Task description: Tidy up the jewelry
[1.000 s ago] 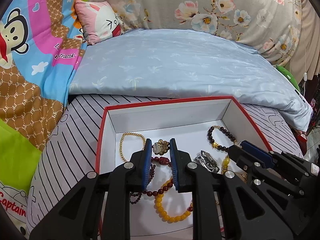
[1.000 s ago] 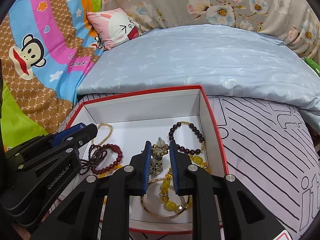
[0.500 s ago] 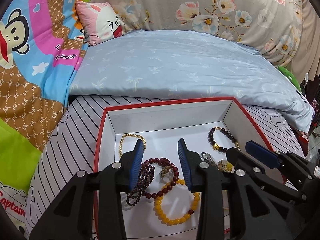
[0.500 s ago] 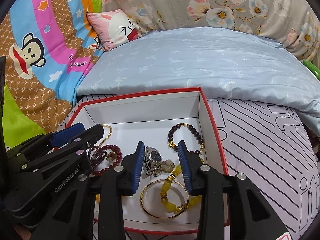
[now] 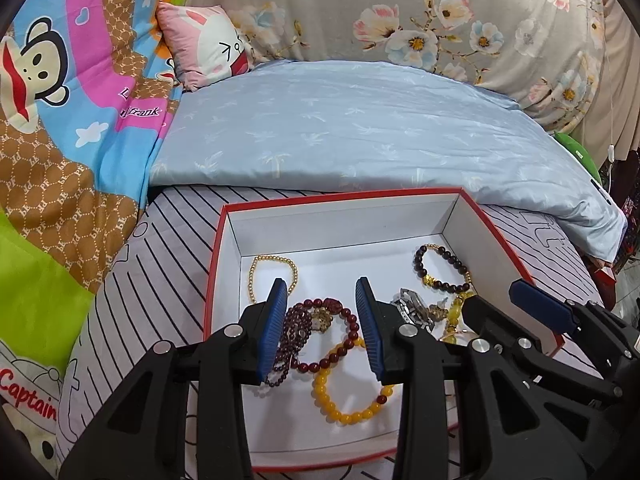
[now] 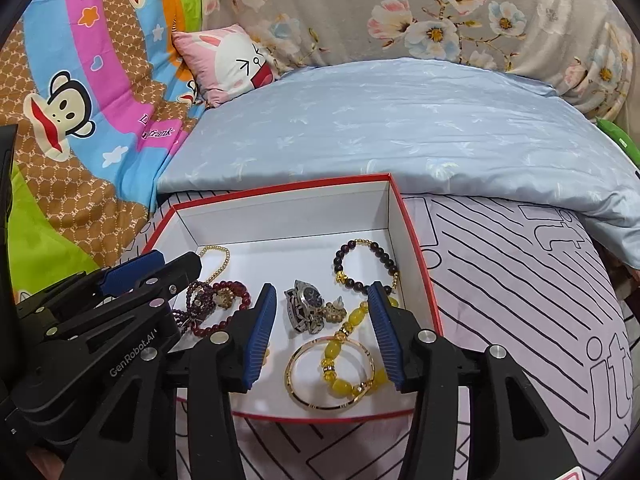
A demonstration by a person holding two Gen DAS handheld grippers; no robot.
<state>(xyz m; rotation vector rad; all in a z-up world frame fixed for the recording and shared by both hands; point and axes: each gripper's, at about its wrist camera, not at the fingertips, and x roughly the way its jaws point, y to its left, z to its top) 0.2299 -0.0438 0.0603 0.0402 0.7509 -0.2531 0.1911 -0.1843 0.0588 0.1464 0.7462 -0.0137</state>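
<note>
A red-rimmed white box lies on the bed and holds jewelry. In the left wrist view my left gripper is open and empty above dark red bead bracelets with a floral charm, next to a yellow bead bracelet and a gold bead chain. In the right wrist view my right gripper is open and empty above a silver watch, a small charm, a gold bangle and yellow beads. A dark bead bracelet lies at the back right.
The box rests on a lilac sheet with black lines. A light blue quilt lies behind it. A cartoon monkey blanket and a pink bunny pillow are at the left, floral fabric at the back.
Both grippers were shut on small charms above the box, then opened. The charms now lie in the box, and both grippers have drawn back and up a little.
</note>
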